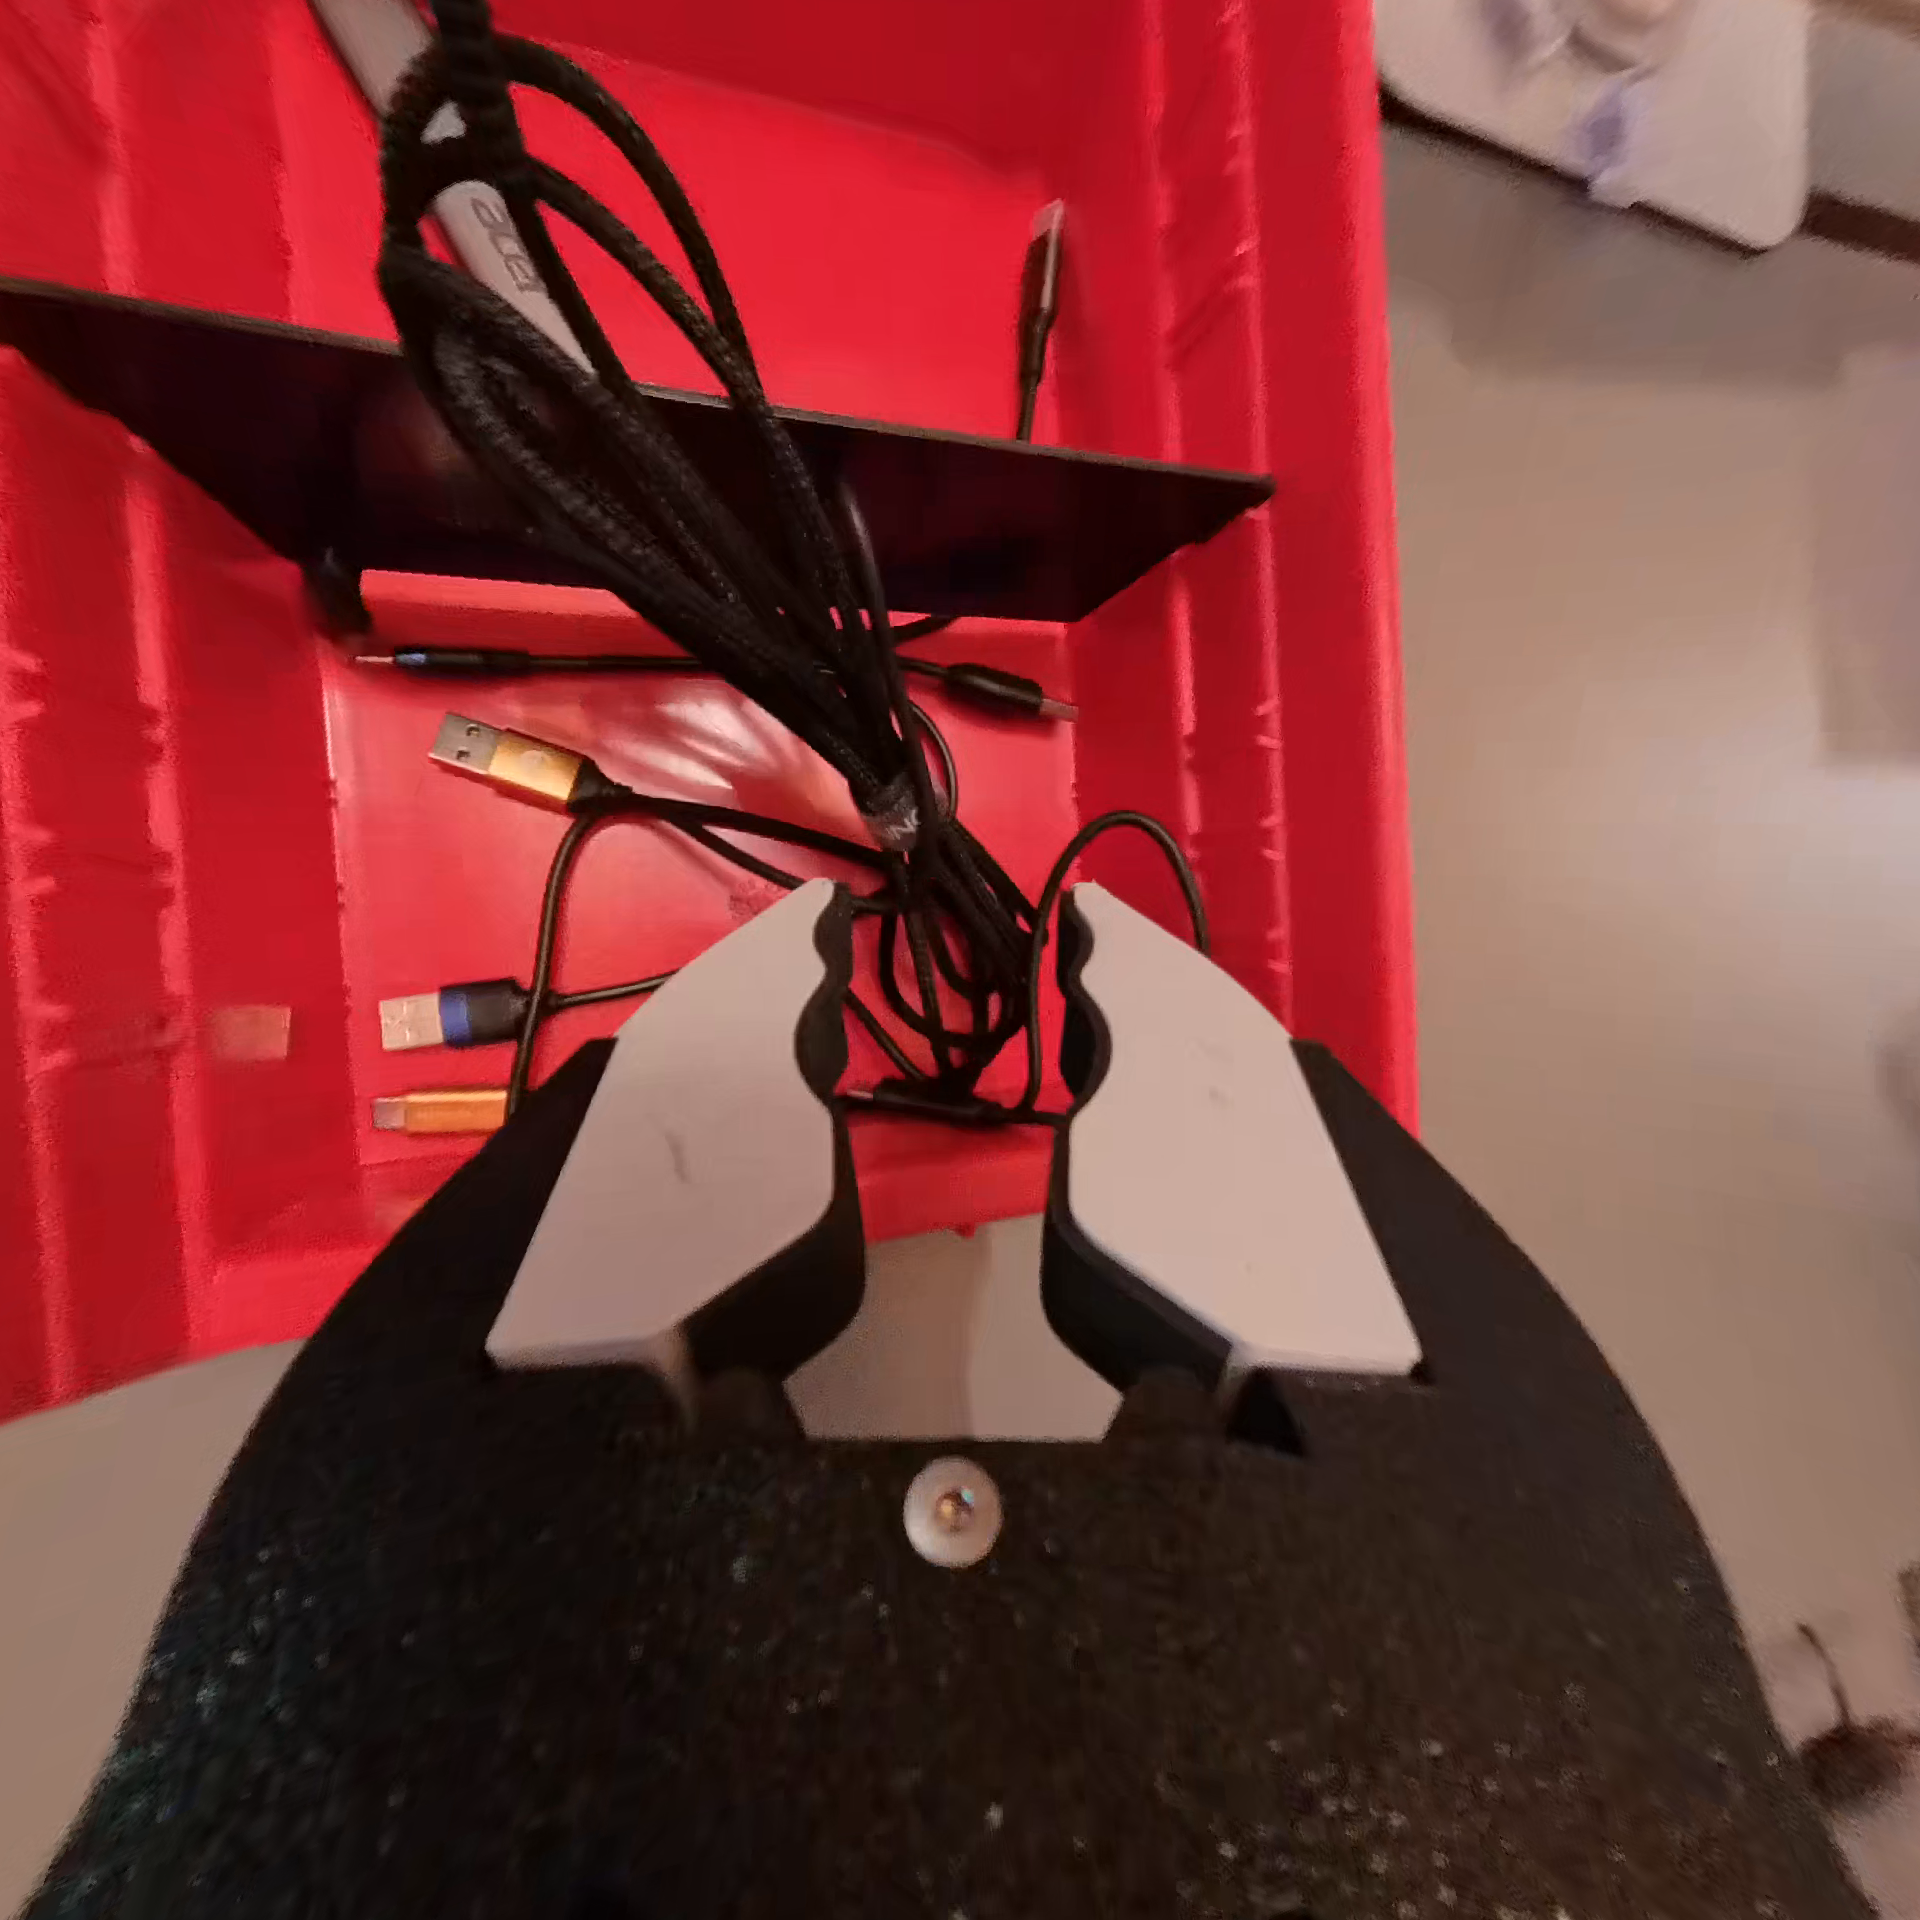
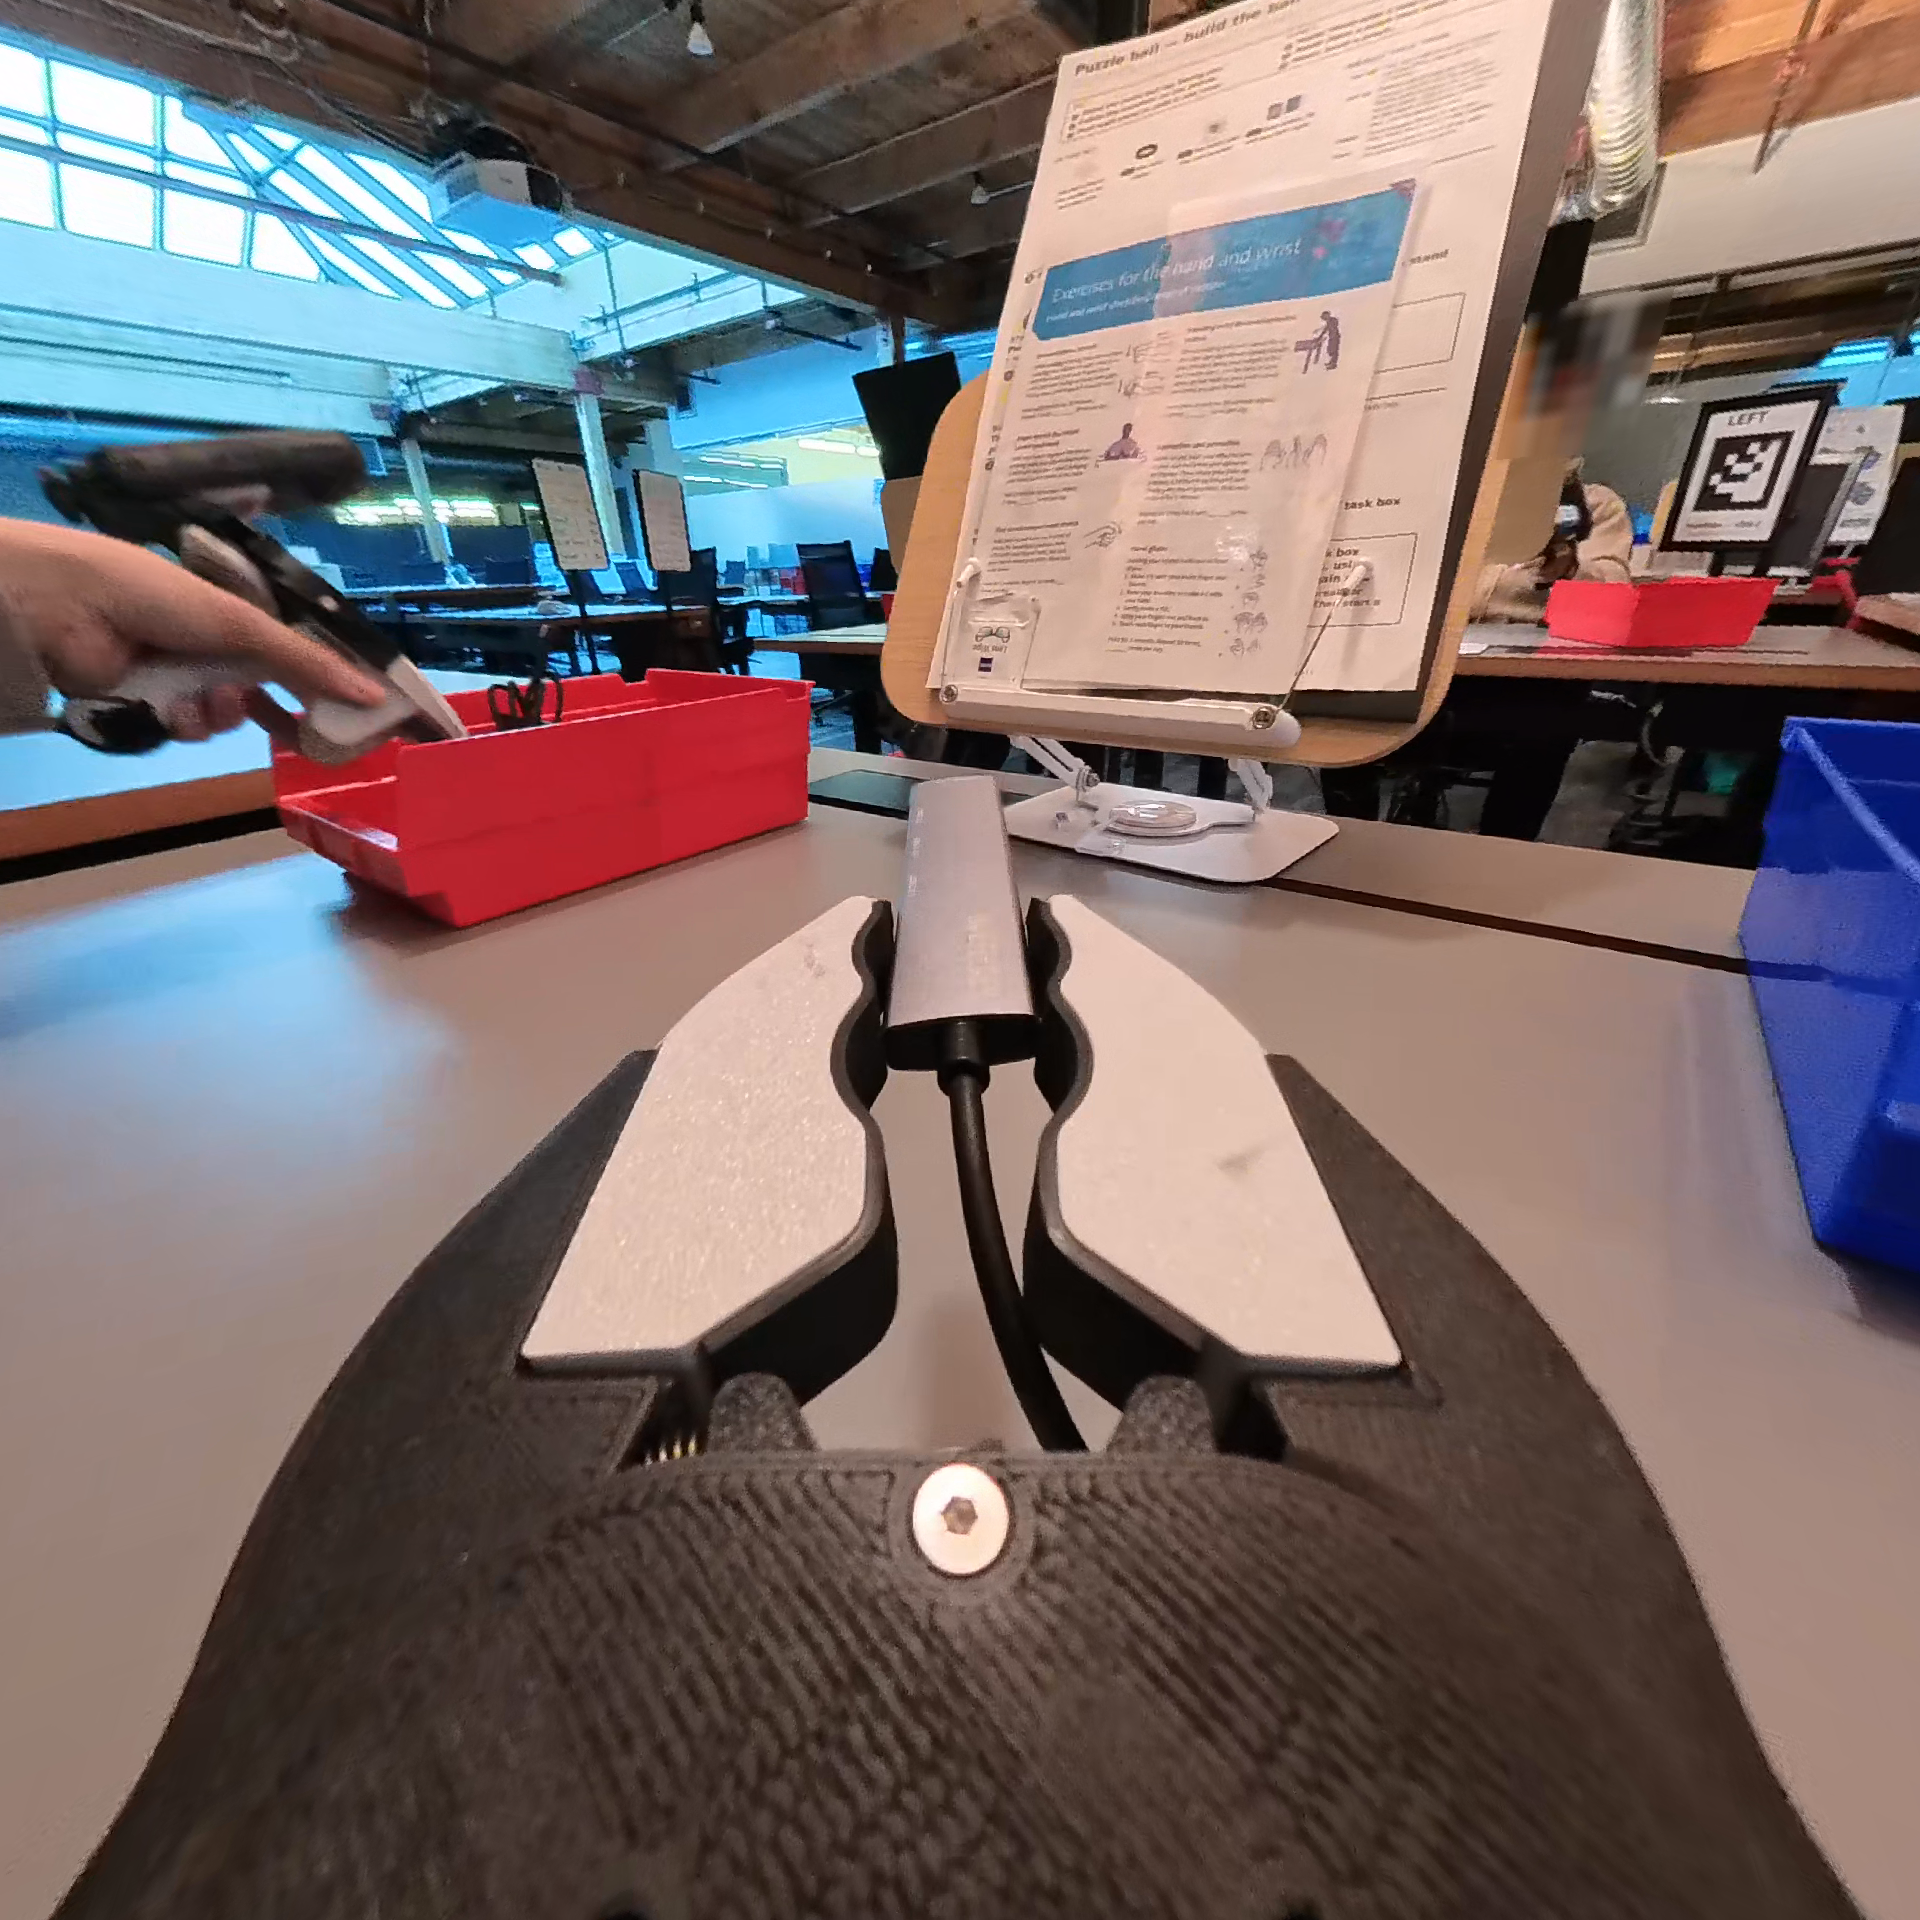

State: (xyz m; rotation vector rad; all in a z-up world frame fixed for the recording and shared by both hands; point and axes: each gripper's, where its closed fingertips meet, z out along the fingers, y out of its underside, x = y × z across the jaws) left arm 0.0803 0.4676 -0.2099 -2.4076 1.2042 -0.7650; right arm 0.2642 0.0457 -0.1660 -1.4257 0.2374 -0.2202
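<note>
In the left wrist view my left gripper [image 1: 951,914] hangs open over a red bin [image 1: 1195,312], its jaws on either side of a bundle of black braided cables [image 1: 644,457], not closed on it. Loose cables lie on the bin floor with a gold USB plug [image 1: 509,753], a blue one [image 1: 447,1018] and an orange one [image 1: 436,1112]. In the right wrist view my right gripper [image 2: 961,914] is shut on a grey USB hub [image 2: 956,894], held just above the table; the hub's black cord [image 2: 987,1226] runs back between the fingers.
A black divider [image 1: 727,488] crosses the bin. In the right wrist view the red bin [image 2: 540,800] sits at the left with a hand holding the left gripper [image 2: 416,717] over it. A document stand [image 2: 1195,416] is ahead, a blue bin [image 2: 1839,987] at the right on the grey table [image 2: 312,1091]. My hands' fingertips stand some 45 cm from each other.
</note>
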